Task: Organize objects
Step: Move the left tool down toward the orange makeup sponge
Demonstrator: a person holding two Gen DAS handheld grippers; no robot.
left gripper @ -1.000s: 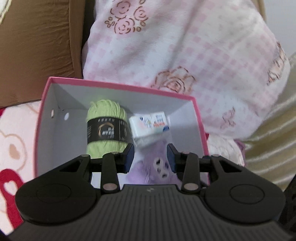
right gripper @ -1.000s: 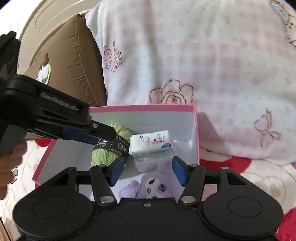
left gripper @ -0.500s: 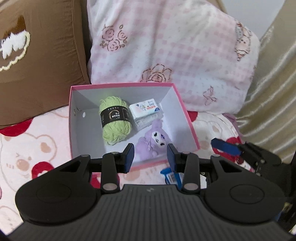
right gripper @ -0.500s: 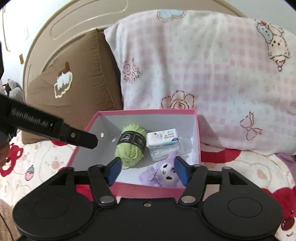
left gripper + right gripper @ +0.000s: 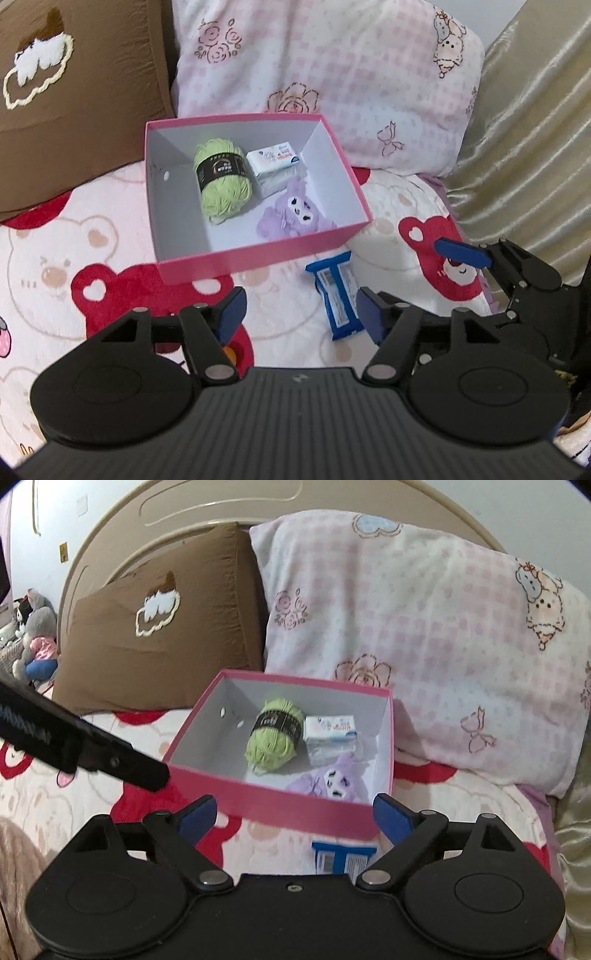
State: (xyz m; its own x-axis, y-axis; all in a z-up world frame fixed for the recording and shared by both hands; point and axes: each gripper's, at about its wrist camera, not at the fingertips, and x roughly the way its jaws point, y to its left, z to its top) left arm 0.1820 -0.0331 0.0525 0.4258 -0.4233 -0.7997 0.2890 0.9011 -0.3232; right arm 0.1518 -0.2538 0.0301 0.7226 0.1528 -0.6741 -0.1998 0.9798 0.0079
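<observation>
You had an open pink cardboard box with a white inside sitting on the bedspread, its far wall close to the pillows. Inside it, a light green skein of yarn with a black paper band lay on its side toward the back. Just beside it, on the right, sat a small white soft pack printed in blue and red, tilted on a clear wrapped bundle. In front of that, against the near wall, lay a lilac plush toy with a white face. Outside the box, near its front corner, a flat blue and white packet lay on the bedspread.
</observation>
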